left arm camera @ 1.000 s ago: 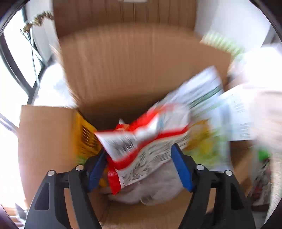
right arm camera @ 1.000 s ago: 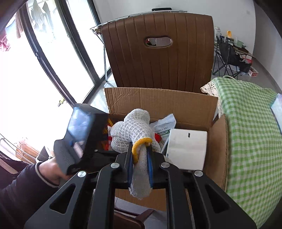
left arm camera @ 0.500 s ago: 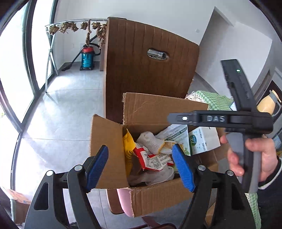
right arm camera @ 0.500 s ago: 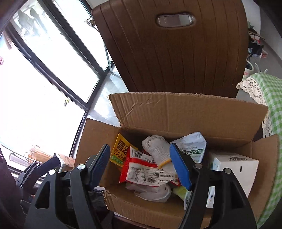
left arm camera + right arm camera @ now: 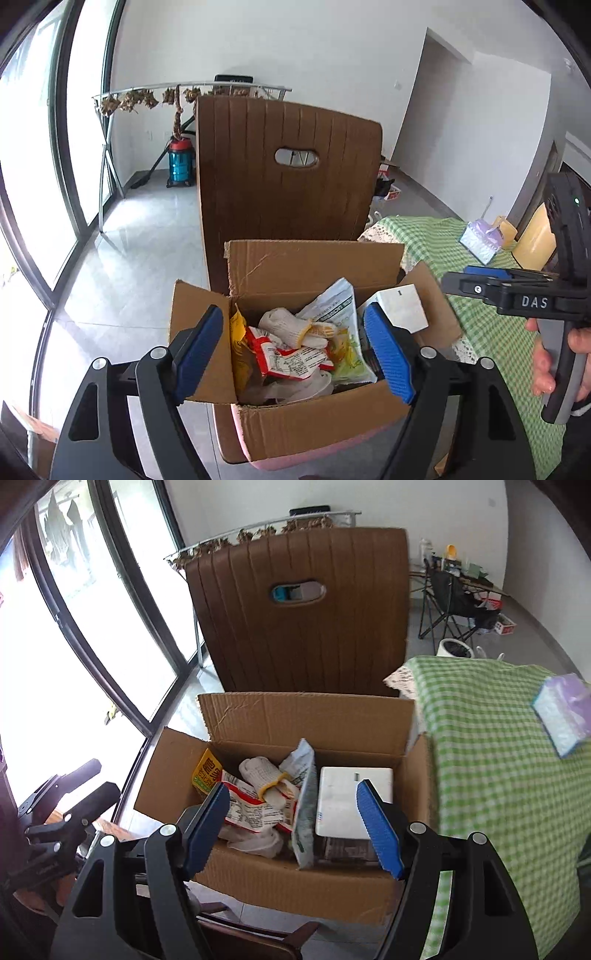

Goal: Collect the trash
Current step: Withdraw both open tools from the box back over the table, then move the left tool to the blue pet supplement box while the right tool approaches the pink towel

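- The left gripper [image 5: 295, 349] hangs above the box [image 5: 317, 424], its blue fingers [image 5: 388, 356] spread wide, nothing between them.
- The right gripper [image 5: 293, 823] is likewise spread and empty, poised over the near edge of the box [image 5: 295, 890].
- The box sits on a chair [image 5: 299, 609], flaps up, just beside the left edge of the table [image 5: 491, 775] with its green checked cloth.
- Trash lies inside the box: a knit glove [image 5: 264, 775] with a yellow cuff on top near the middle, resting on a red-and-white wrapper [image 5: 251, 808].
- A yellow packet [image 5: 207, 773] stands against the box's left wall; a white carton [image 5: 351, 797] fills its right side, with a pale pouch [image 5: 304, 805] upright between carton and glove.
- A purple tissue pack [image 5: 565, 712] lies on the table, well apart from the box.
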Demonstrator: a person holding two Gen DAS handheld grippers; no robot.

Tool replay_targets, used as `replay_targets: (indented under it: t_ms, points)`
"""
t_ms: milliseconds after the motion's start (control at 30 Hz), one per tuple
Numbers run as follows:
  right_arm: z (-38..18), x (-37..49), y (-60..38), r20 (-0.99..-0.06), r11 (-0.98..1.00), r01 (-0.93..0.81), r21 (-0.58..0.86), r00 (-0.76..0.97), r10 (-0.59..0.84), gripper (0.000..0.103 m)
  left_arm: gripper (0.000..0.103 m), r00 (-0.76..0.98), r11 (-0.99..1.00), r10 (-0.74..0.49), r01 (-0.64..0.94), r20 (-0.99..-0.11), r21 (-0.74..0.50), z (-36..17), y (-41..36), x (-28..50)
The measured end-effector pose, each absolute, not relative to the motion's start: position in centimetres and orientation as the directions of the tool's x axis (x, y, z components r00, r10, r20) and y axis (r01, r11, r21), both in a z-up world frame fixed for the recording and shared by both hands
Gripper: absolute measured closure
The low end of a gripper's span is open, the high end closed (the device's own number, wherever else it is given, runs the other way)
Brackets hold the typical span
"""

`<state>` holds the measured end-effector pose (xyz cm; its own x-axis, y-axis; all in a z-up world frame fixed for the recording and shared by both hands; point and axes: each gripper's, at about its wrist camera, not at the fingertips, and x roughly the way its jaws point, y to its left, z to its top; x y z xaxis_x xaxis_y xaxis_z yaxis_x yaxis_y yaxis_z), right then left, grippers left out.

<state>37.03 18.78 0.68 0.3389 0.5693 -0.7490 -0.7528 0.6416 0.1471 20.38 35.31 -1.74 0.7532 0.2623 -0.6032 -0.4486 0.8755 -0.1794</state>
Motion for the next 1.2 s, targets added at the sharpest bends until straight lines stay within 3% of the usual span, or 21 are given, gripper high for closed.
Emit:
replay_targets:
  t_ms: [200, 633, 933, 1200]
  points:
    - [4.5, 34.3, 3.5, -0.642, 0.783, -0.617, 0.072, 0.573, 0.51, 0.027, 0.014, 0.846, 0.942, 0.155, -0.282, -0.51, -0.181, 0.6, 26.7, 20.8]
    - [4.5, 23.2, -25.5, -0.558, 0.98, -0.194, 0.03, 0.81, 0.178, 0.024, 0.01, 0.859, 0.979, -0.196, 0.145, -0.473, -0.143, 2.4, 4.8, 22.0]
    - [3.1, 15.8, -32.4, -0.551, 0.997, -0.078, 0.028, 0.831, 0.08, 0.024, 0.008, 0.838, 0.953, -0.298, 0.292, -0.457, -0.087, 3.3, -3.9, 19.1]
    - [2.7, 13.7, -34.5, -0.553, 0.998, -0.029, 0.058, 0.831, 0.057, 0.024, 0.008, 0.82, 0.939, -0.332, 0.336, -0.466, -0.078, 3.2, -7.1, 18.3]
